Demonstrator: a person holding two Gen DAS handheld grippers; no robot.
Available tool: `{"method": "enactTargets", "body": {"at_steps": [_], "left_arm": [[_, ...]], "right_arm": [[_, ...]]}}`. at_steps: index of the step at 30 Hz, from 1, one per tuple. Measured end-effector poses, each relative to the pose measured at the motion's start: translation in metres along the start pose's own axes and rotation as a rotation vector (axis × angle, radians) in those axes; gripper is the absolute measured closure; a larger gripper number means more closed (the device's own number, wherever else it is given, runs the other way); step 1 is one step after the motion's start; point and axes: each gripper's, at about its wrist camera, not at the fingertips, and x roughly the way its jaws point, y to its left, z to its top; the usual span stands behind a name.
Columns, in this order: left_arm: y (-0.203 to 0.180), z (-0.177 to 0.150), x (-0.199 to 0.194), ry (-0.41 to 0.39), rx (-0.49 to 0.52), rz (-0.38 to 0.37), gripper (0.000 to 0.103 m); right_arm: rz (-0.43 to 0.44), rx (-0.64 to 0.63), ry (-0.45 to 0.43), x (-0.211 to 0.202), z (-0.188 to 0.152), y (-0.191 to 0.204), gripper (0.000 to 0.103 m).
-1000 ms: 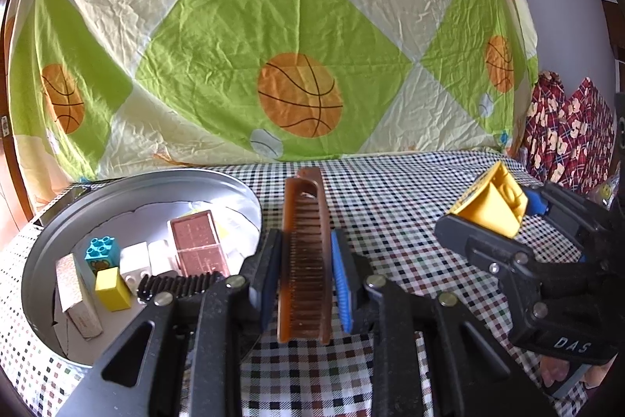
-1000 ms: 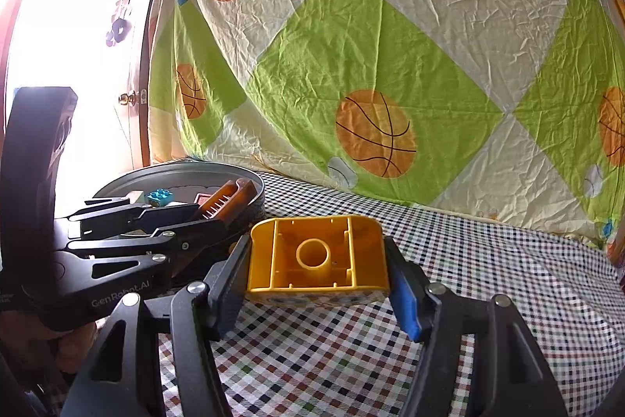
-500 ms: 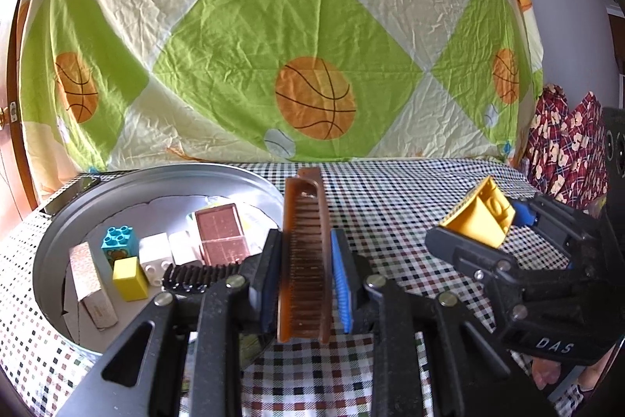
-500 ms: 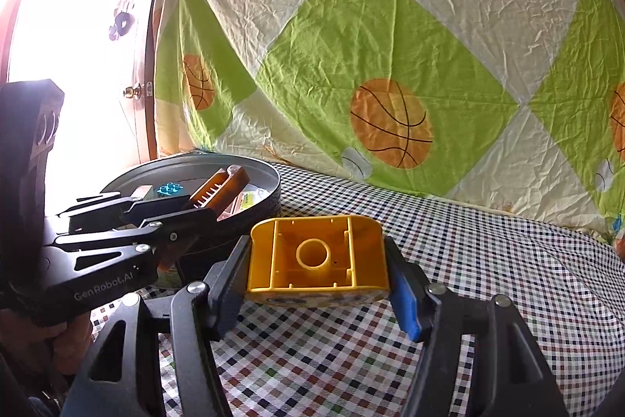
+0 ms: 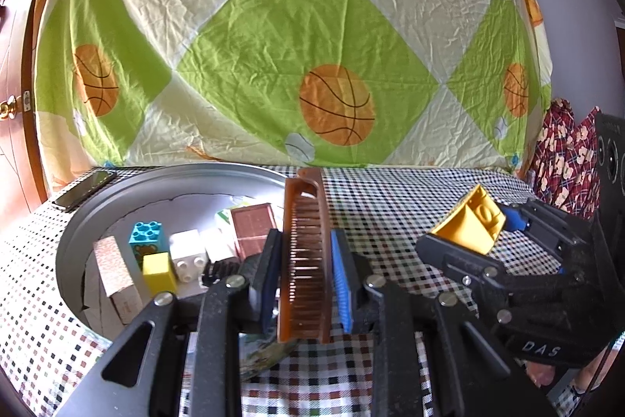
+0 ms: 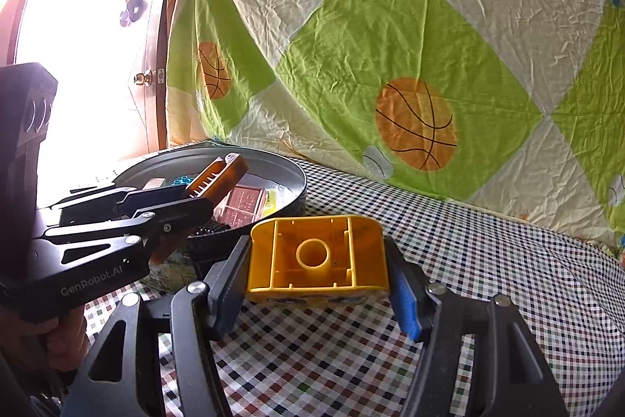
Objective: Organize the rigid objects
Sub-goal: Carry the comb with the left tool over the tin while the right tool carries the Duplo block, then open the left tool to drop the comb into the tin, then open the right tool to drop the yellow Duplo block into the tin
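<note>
Both grippers have drifted nearer the round metal tin (image 5: 97, 217) since the earlier frames
The left gripper (image 5: 302, 260) clamps a brown comb (image 5: 304, 253) above the tin's right rim; the right gripper (image 6: 318, 260) holds a yellow toy block (image 6: 318, 253), hollow side up, over the checked tablecloth (image 6: 488, 260) just beside the tin, which holds several blocks

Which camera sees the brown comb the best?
The left wrist view. There the brown comb stands on edge, its teeth showing along nearly the whole length, clamped in the left hand-held gripper. The right wrist view shows only its far end sticking out over the round metal tin.
</note>
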Motion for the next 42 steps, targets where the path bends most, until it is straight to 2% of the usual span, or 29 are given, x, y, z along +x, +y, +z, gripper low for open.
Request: {"method": "enactTargets", "body": {"at_steps": [7,12,16,22,27,35,37,39,42], "left_arm": [[0.023,0.015,-0.014,-0.029,-0.016,0.039,0.079],[0.054,0.028,-0.016,-0.023,-0.02,0.129,0.079],[0.083,0.036,-0.008,0.013,-0.035,0.198,0.079],[0.115,0.042,0.02,0.124,-0.065,0.205,0.079],[0.123,0.039,0.042,0.201,-0.063,0.194,0.079],[0.119,0.029,0.055,0.257,-0.045,0.195,0.079],[0.119,0.029,0.052,0.252,-0.044,0.201,0.075],[0.119,0.031,0.049,0.247,-0.046,0.208,0.067],[0.12,0.032,0.042,0.232,-0.053,0.22,0.054]], "right_arm": [[0.047,0.028,-0.004,0.009,0.028,0.006,0.038],[0.072,0.031,-0.003,0.027,0.057,0.017,0.038],[0.095,0.037,0.034,0.052,0.074,0.029,0.038],[0.141,0.064,0.118,0.095,0.08,0.045,0.038],[0.146,0.062,0.18,0.124,0.074,0.057,0.038],[0.205,0.083,0.237,0.148,0.066,0.061,0.037],[0.201,0.076,0.238,0.149,0.065,0.063,0.036],[0.19,0.071,0.226,0.146,0.065,0.064,0.031],[0.19,0.095,0.21,0.14,0.066,0.059,0.03]]}}
